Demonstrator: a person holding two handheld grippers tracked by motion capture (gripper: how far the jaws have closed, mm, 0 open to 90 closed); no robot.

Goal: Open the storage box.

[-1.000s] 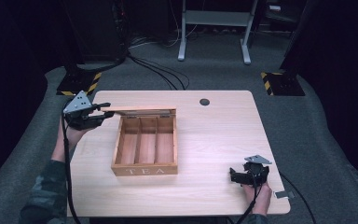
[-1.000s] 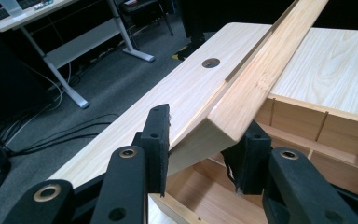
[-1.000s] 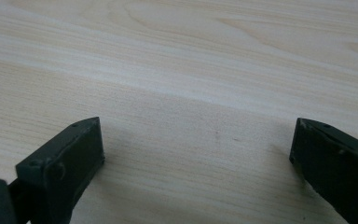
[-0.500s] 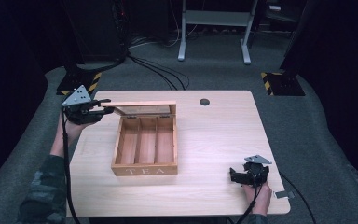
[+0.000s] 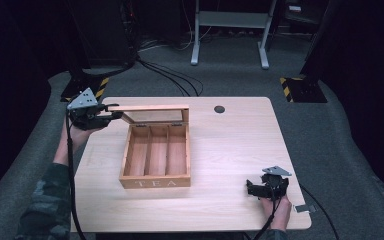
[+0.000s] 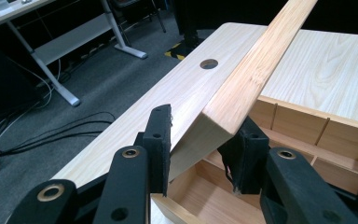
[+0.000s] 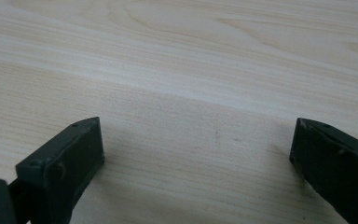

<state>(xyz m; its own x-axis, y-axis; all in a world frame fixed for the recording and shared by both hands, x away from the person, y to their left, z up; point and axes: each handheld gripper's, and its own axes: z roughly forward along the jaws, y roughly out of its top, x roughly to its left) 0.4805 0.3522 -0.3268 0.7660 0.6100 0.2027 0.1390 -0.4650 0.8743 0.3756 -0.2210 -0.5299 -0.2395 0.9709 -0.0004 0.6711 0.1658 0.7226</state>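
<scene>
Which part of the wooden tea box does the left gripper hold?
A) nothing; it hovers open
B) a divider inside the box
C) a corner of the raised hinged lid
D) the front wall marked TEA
C: the left gripper's black jaws close on a corner of the light wooden lid, raised above the three-compartment wooden tea box.

A dark lab or studio: grey carpet (image 5: 300, 55), floor cables (image 5: 165, 75), hazard-striped stand bases (image 5: 300, 89), a far metal desk frame (image 5: 228, 30).
</scene>
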